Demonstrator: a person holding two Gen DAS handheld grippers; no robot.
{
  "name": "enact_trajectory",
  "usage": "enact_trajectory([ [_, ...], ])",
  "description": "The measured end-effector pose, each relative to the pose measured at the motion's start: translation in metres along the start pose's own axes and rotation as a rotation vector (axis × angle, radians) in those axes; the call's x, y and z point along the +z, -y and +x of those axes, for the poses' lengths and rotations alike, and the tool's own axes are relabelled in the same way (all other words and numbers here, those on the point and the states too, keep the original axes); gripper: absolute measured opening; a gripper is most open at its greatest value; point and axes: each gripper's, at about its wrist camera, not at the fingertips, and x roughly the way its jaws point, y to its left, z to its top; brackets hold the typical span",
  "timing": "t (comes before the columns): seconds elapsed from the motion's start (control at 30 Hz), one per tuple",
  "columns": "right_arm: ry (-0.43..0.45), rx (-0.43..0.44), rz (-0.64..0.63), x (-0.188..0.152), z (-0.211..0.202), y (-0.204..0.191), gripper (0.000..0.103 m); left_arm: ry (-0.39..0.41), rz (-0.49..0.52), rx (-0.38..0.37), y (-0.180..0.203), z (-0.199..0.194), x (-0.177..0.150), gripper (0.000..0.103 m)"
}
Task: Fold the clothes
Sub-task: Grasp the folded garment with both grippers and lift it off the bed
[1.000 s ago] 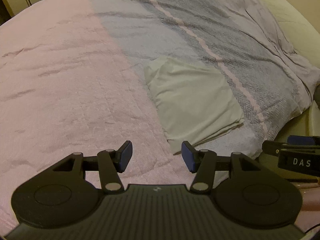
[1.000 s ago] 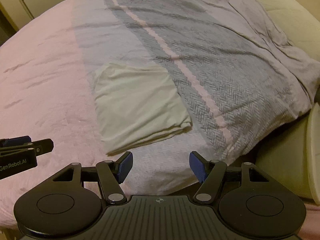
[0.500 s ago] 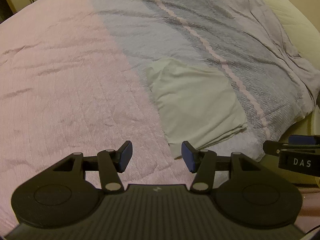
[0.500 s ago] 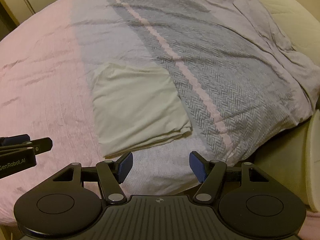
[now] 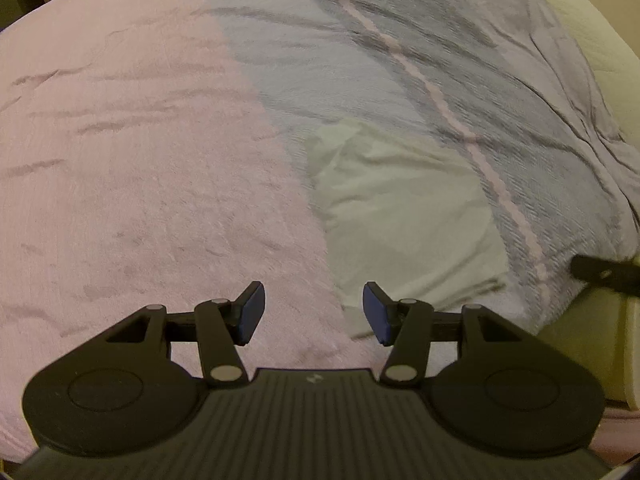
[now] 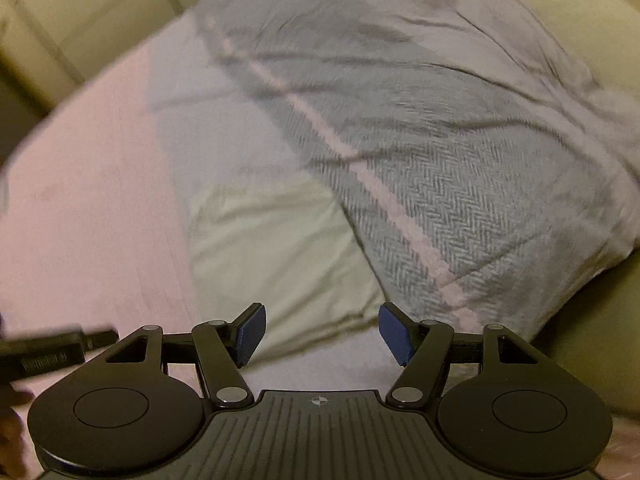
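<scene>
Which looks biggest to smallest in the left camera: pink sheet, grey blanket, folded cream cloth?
1. Pink sheet and grey blanket look about alike; too close to rank.
2. Folded cream cloth, clearly smallest.

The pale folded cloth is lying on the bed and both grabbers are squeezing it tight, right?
Not quite. The pale folded cloth does lie on the bed, but neither grabber is squeezing it. Both wrist views show the left gripper and right gripper open, holding nothing, just short of the cloth.
</scene>
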Motion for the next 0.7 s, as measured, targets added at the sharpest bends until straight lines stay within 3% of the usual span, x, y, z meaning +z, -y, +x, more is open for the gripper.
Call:
enact_trajectory([
  [0.1, 0.027, 0.077, 0.186, -0.006, 0.015, 0.028, 0.066, -0.013, -0.001, -0.045, -0.016, 0.028, 0.014, 0.051],
  [0.27, 0.065, 0.225, 0.558, -0.05, 0.054, 0.065, 0.066, -0.035, -0.03, -0.253, -0.04, 0.086, 0.041, 0.051],
  [0.37, 0.112, 0.251, 0.68, -0.066, 0.073, 0.073, 0.066, -0.052, -0.047, -0.371, -0.053, 0.122, 0.057, 0.051],
  [0.7, 0.271, 0.319, 1.05, -0.111, 0.134, 0.096, 0.066, -0.128, -0.275, -0.551, -0.084, 0.192, 0.071, 0.051],
])
